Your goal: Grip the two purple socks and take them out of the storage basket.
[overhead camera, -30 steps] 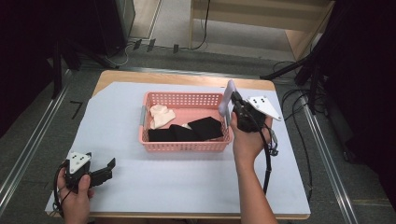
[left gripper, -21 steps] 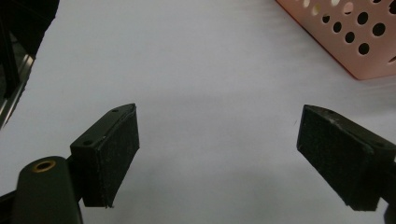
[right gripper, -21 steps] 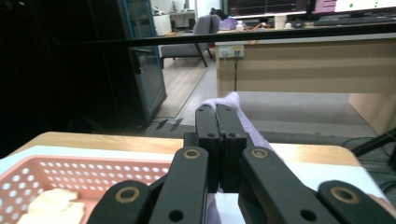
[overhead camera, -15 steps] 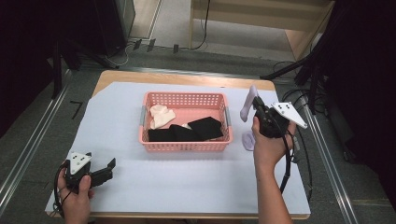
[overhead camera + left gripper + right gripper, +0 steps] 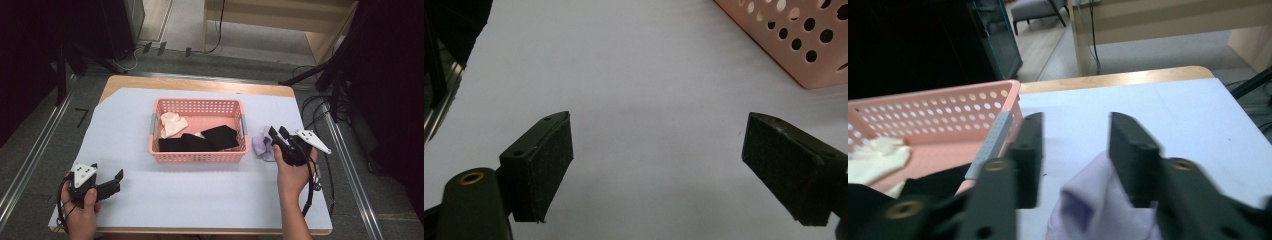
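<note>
Lilac cloth (image 5: pixel 1098 210) partly hidden by spread right tool (image 5: pixel 1075 145); left tool (image 5: pixel 659 170) released.

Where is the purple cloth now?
In the high view, the purple cloth lies on the table right of the basket, just before the open right gripper.

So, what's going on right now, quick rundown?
Left tool open, idle over bare cover. Right tool open above lilac cloth, which lies beside pink basket. Black and cream cloths inside basket. Nothing in the way.
</note>
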`<state>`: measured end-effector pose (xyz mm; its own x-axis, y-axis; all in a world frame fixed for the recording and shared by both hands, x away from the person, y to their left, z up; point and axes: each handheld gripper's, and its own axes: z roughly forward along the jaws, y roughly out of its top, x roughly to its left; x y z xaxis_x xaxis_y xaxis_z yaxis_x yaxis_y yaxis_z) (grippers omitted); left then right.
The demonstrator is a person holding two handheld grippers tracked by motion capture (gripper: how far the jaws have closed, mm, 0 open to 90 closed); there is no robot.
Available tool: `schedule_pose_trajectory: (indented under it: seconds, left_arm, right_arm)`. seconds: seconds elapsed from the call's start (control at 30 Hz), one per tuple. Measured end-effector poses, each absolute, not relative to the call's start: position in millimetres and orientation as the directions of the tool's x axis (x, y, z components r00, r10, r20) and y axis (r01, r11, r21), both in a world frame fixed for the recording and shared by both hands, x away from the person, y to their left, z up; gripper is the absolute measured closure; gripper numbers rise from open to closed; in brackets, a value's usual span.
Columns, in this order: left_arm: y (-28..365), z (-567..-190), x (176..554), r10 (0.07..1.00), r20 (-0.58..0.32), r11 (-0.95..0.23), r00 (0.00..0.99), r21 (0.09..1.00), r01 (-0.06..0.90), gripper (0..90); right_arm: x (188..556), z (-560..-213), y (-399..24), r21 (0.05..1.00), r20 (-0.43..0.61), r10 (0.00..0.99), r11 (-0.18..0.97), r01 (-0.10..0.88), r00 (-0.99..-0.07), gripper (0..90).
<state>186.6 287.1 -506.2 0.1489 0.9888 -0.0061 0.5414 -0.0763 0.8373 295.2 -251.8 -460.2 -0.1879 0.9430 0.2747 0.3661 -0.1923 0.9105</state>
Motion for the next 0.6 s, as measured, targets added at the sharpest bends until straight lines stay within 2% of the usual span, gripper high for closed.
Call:
schedule_pose_trajectory:
  seconds: [0.1,0.3,0.43,0.6]
  left_arm:
    - [287.6,-505.9,186.3,0.989,-0.006,-0.078,0.151,0.836,0.544,14.2]
    - [288.6,-505.6,185.7,0.989,-0.014,-0.070,0.150,0.838,0.541,14.2]
    - [288.3,-505.6,185.5,0.989,-0.013,-0.069,0.147,0.839,0.539,14.2]
    - [288.4,-505.5,185.4,0.990,-0.011,-0.068,0.142,0.839,0.539,14.1]
  right_arm:
    - [284.4,-463.2,-264.4,0.909,0.268,0.948,-0.189,0.373,-0.173,41.7]
    - [264.4,-473.0,-281.4,0.899,0.286,0.944,-0.205,0.388,-0.163,32.0]
    - [249.4,-480.0,-297.1,0.898,0.295,0.941,-0.214,0.384,-0.165,27.3]
    - [230.7,-486.0,-322.0,0.887,0.323,0.935,-0.245,0.391,-0.146,26.1]
